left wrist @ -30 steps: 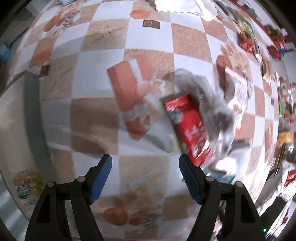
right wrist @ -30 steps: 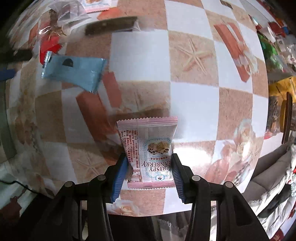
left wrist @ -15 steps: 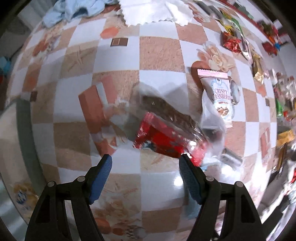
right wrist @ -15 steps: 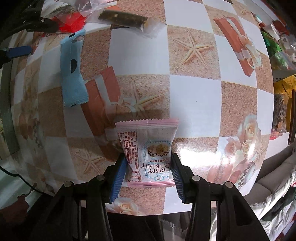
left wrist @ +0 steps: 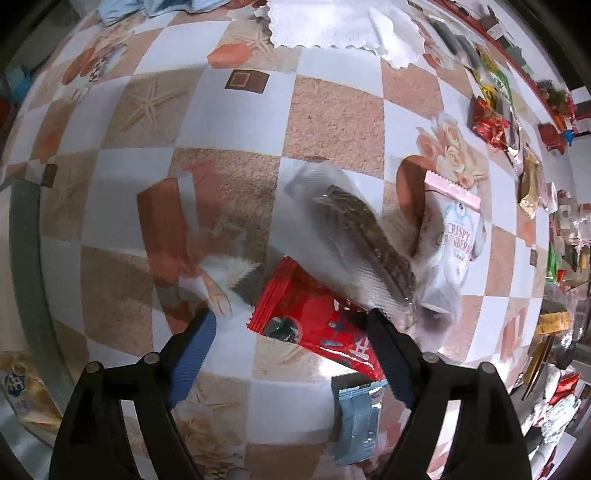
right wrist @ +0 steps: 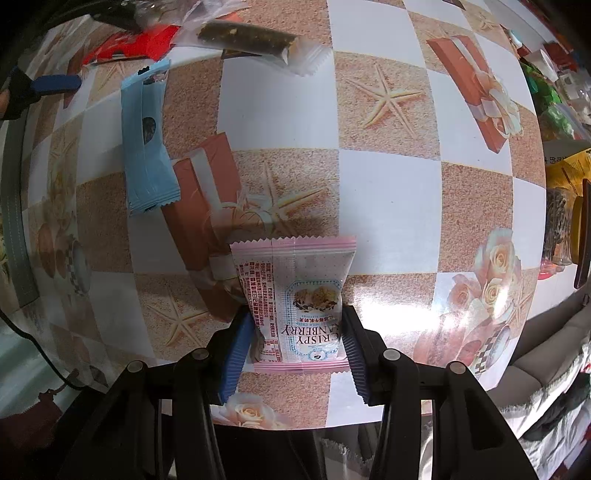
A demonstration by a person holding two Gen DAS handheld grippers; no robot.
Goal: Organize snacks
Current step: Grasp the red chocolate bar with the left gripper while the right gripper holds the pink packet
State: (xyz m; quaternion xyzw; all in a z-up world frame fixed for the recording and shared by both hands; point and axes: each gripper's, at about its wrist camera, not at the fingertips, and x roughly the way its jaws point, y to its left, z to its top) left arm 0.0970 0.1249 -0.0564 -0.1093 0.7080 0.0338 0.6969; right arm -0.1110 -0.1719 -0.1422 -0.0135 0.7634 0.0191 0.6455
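Note:
My right gripper is shut on a pink and white cranberry crisp packet, held just above the checked tablecloth; the same packet shows in the left wrist view. My left gripper is open and empty, just in front of a red packet. A clear-wrapped dark bar lies partly over the red packet; it also shows in the right wrist view. A light blue packet lies to the left of my right gripper, and in the left wrist view it lies by my right finger.
A white cloth lies at the far side of the table. Many other snack packets line the right edge. A yellow box and a jar stand past the table's right edge. The red packet lies far left.
My left gripper has moved toward the red packet and the clear-wrapped bar, which now sit just at its fingertips. My right gripper still holds the cranberry packet and has shifted slightly.

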